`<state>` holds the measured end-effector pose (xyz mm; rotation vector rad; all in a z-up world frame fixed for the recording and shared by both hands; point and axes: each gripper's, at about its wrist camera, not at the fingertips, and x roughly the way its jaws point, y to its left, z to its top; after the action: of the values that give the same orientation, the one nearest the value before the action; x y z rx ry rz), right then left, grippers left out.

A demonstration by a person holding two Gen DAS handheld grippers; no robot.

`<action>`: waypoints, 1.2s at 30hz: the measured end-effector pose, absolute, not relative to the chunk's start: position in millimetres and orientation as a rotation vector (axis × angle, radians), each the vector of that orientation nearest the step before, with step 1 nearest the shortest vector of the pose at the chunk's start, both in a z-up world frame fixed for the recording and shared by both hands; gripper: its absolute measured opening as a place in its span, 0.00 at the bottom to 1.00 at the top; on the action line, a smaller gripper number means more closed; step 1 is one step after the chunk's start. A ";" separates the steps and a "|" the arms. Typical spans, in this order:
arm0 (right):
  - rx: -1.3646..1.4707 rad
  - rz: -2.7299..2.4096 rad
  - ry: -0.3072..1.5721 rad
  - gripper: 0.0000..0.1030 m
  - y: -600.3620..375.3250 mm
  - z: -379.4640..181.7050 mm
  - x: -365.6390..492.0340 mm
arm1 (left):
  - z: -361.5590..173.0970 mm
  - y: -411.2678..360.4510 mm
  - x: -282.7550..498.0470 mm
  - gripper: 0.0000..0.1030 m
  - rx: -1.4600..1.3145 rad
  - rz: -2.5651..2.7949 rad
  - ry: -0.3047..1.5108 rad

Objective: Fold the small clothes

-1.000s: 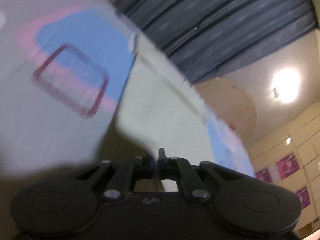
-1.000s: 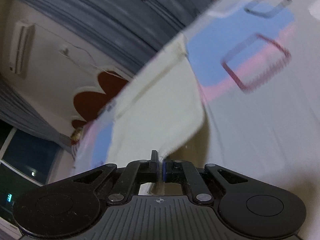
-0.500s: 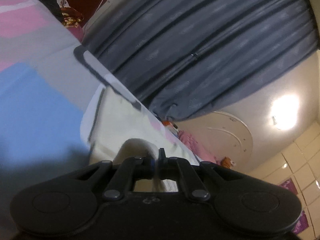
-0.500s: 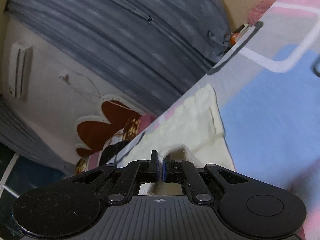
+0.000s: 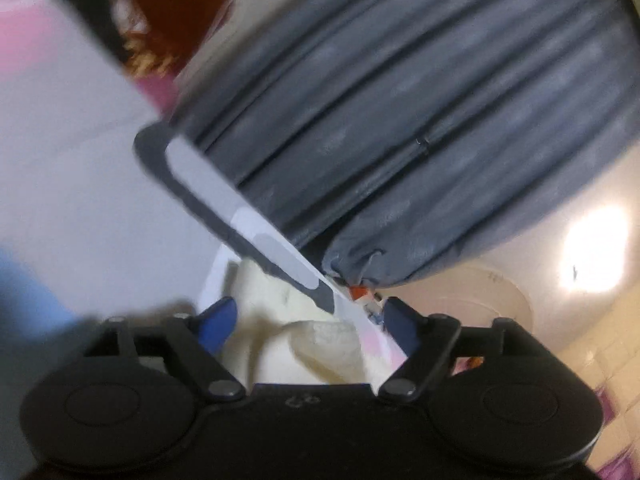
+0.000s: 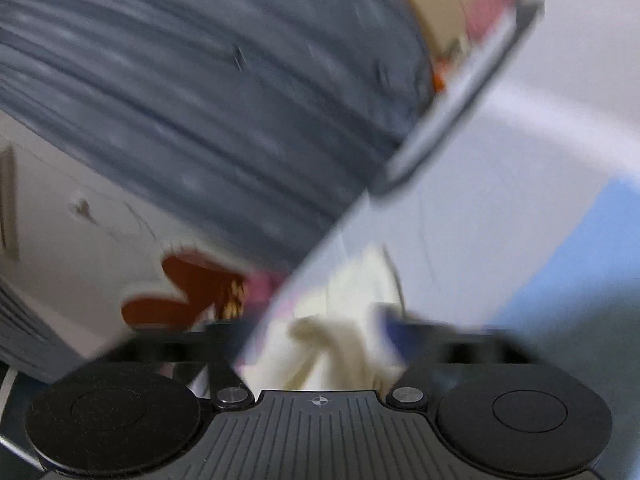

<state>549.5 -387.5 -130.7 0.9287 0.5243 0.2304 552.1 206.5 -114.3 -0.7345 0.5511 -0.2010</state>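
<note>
Left tongs, seen from the left wrist camera, stand with the jaws apart and opening; the blue pads lie on either side of a cream garment, and neither pad presses on it. That garment sits bunched between the jaws on a bed whose sheet is pale with pink and blue patches and a dark grey printed band. Beyond the bed's far edge hangs a grey pleated curtain, with a ceiling lamp glowing at the right edge of the view. Right tongs, seen from the right wrist camera, are likewise spread and opening, though motion blur smears both fingers; the cream garment lies between them in loose ridges, and no pad can be seen to clamp it. The same sheet fills the right half of this view, the curtain the upper left, and a red flower-shaped decoration shows on the wall below it. Judged from both views, the cloth has been set down on the bed at its far side and is being let go, so one fold appears to be laid. How neat that fold is cannot be told, since only a rumpled part of the cloth near the tongs is visible. Flattening the raised ridges, and any further folds, seem to remain.
</note>
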 end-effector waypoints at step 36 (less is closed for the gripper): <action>0.219 0.246 0.572 0.02 -296.8 -123.6 561.3 | -108.7 137.8 608.2 0.02 -0.253 -0.198 0.649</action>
<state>561.3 -296.8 -123.6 0.2191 0.5722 0.2457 608.2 137.8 -108.7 -0.2526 0.6490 -0.1984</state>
